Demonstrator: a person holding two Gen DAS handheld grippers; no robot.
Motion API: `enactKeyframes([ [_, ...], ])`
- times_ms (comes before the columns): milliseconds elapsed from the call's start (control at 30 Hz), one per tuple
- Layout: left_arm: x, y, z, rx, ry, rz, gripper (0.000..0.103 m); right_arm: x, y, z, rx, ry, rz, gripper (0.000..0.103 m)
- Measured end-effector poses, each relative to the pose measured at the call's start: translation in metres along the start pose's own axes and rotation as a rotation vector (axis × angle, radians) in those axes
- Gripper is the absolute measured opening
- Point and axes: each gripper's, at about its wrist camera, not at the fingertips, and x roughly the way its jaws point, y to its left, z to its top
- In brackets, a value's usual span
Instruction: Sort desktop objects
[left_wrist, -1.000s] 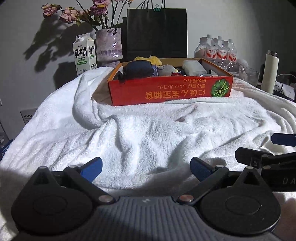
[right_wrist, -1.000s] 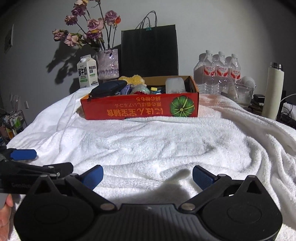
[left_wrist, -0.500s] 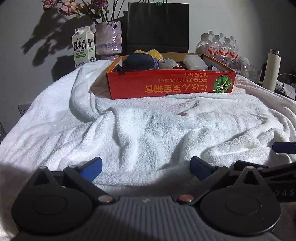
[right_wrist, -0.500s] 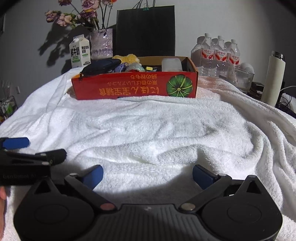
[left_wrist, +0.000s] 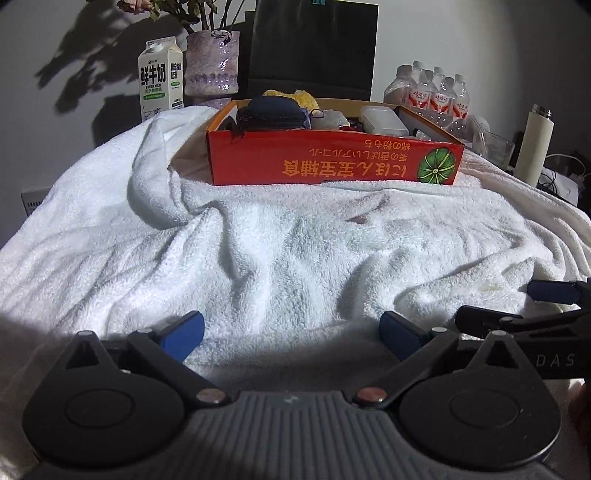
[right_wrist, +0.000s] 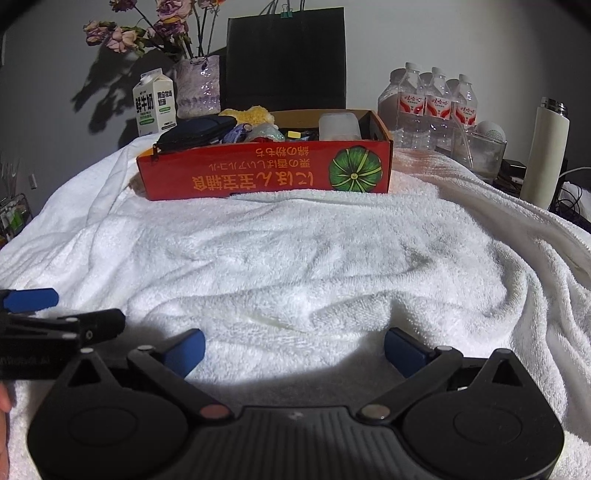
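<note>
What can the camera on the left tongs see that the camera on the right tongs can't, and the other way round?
Only the left view shows a wall socket low at the left, and the right tongs poking in from the right edge.

Only the right view shows the pink flower heads in full, a wire rack at the far left, and the left tongs at the left edge.

Both show the red box of small items, white towel, milk carton, black bag, water bottles and cream flask.

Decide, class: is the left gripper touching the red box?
Apart. The left wrist view shows the left gripper open, with a broad stretch of white towel between it and the red box.
</note>
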Motion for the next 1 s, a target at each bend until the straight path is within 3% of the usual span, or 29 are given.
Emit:
enactKeyframes([
  [133,-0.005,-0.006,-0.003,0.051,-0.019,0.038,0.103,0.000,-0.001,0.000,0.004,0.002,0.002,0.103],
  [333,0.002,0.007,-0.001,-0.026,0.007,-0.021,0.103,0.001,0.003,0.000,-0.018,0.006,-0.012,0.103],
  [1000,0.004,0.006,0.000,-0.034,0.009,-0.027,0.103,0.004,0.004,0.002,0.002,0.006,-0.024,0.103],
])
